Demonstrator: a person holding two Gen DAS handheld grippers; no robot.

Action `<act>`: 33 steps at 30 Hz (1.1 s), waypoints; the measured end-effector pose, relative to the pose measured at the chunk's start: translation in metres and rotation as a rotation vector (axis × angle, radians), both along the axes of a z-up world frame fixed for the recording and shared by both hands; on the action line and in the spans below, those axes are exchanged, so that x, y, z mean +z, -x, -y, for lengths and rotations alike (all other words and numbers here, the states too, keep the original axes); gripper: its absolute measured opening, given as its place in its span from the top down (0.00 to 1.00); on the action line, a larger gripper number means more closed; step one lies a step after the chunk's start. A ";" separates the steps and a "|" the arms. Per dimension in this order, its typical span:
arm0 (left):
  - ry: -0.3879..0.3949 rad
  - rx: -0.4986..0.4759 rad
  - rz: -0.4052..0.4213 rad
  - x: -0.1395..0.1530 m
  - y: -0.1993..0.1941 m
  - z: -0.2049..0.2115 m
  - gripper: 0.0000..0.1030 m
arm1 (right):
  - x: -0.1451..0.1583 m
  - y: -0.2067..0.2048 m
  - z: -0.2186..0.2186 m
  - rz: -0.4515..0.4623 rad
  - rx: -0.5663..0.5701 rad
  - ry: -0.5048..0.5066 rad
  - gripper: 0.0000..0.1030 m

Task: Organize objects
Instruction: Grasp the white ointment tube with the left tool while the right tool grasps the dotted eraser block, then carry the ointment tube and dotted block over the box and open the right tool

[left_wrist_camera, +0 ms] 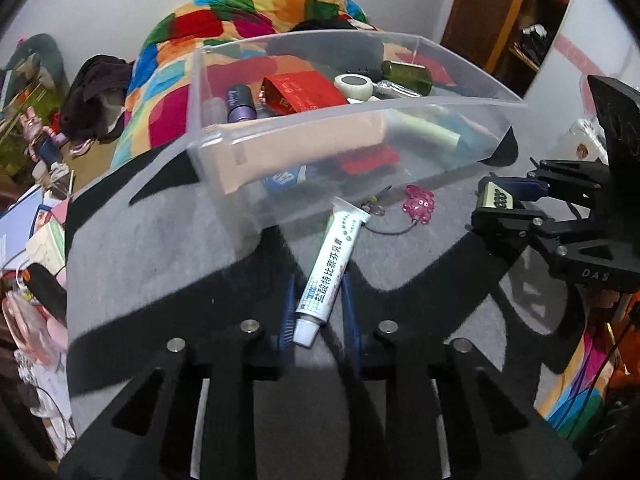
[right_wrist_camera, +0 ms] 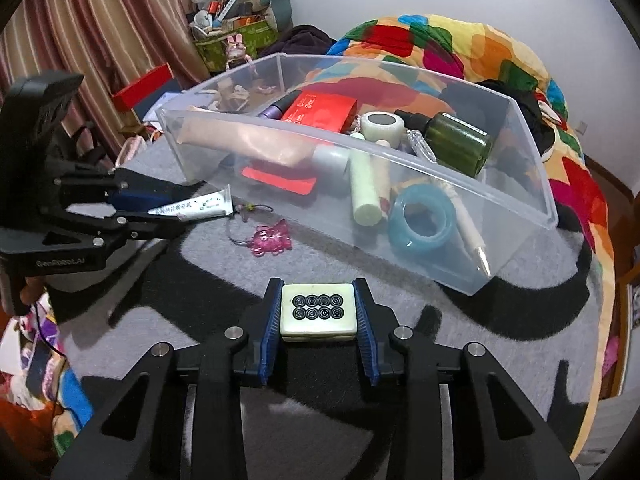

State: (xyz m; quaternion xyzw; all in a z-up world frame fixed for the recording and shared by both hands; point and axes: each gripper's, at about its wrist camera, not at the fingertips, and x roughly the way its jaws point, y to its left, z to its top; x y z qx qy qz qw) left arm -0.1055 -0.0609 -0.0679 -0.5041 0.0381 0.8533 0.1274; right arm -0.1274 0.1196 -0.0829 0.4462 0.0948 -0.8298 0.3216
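- The left wrist view looks down on a white ointment tube [left_wrist_camera: 329, 268] lying slantwise between the blue pads of the left gripper [left_wrist_camera: 316, 312], cap end toward the camera; the pads sit against its sides, clenched on it.
- The right wrist view shows what that one only glimpses — a cream mahjong tile [right_wrist_camera: 317, 311] with eight black rings on its face, gripped flat between the pads of the right gripper [right_wrist_camera: 317, 316].
- From the right, the left gripper [right_wrist_camera: 160, 216] reaches in at the frame's left edge, the tube's crimped end [right_wrist_camera: 208, 205] sticking out beyond its fingers.
- A clear plastic bin [right_wrist_camera: 516, 216] stands on the grey-and-black mat [right_wrist_camera: 400, 272], already holding a red box [right_wrist_camera: 320, 112], a green bottle [right_wrist_camera: 460, 142], a blue tape roll [right_wrist_camera: 422, 220] and more.
- Open mat lies between both grippers and the bin's near wall; only a pink charm [right_wrist_camera: 272, 240] on a cord rests there — just beside the tube's far end.
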 end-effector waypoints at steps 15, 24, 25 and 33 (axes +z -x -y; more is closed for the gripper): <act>-0.072 0.022 -0.185 0.056 -0.039 -0.021 0.86 | 0.059 -0.008 -0.019 -0.115 -0.084 0.115 0.70; -0.097 0.075 -0.273 0.083 -0.019 -0.018 0.86 | 0.077 0.026 -0.022 -0.139 -0.205 0.138 0.70; -0.100 0.085 -0.272 0.083 -0.014 -0.017 0.86 | 0.075 0.029 -0.022 -0.135 -0.215 0.134 0.70; -0.120 0.138 -0.235 0.075 0.026 -0.008 0.86 | 0.051 0.062 -0.007 -0.077 -0.252 0.069 0.70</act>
